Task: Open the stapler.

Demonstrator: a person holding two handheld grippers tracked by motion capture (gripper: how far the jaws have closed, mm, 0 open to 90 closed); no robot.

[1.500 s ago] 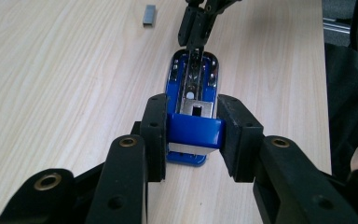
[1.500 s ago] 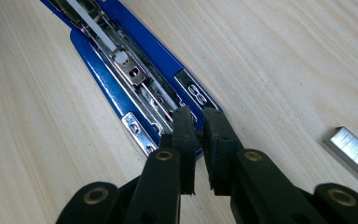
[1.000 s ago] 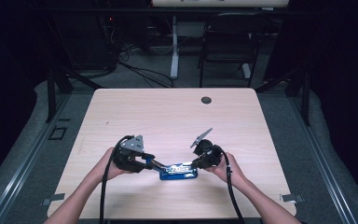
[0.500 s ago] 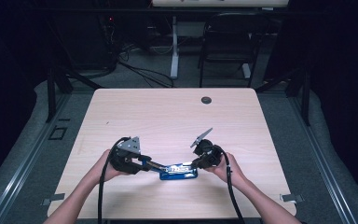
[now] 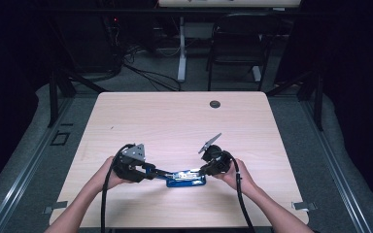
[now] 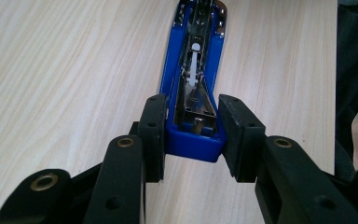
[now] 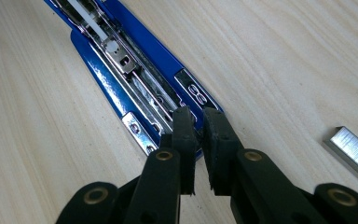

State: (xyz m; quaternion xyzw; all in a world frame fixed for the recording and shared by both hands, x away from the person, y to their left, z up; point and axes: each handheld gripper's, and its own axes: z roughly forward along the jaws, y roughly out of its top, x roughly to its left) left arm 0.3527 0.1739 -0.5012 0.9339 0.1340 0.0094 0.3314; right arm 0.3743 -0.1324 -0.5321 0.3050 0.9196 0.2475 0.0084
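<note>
Pale wood-grain table [image 5: 175,121] sits in a dark room, with a chair [image 5: 238,43] and loose cables on the floor beyond its far edge. Near your side of the table lies the blue stapler [image 5: 187,177], opened up so its metal staple channel shows. Your left gripper [image 6: 192,135] has its pads on either side of the stapler's blue rear end, clamping it; the left pad [image 6: 153,135] presses the plastic, the right one sits against the other flank. Your right gripper [image 7: 196,128] works at the opposite, front end, jaws nearly pressed together with a thin slit between them, their tips on the metal rail of the channel. You cannot tell whether they pinch anything. Just beside that gripper a strip of staples [image 7: 352,151] lies on the wood, apart from the stapler.
</note>
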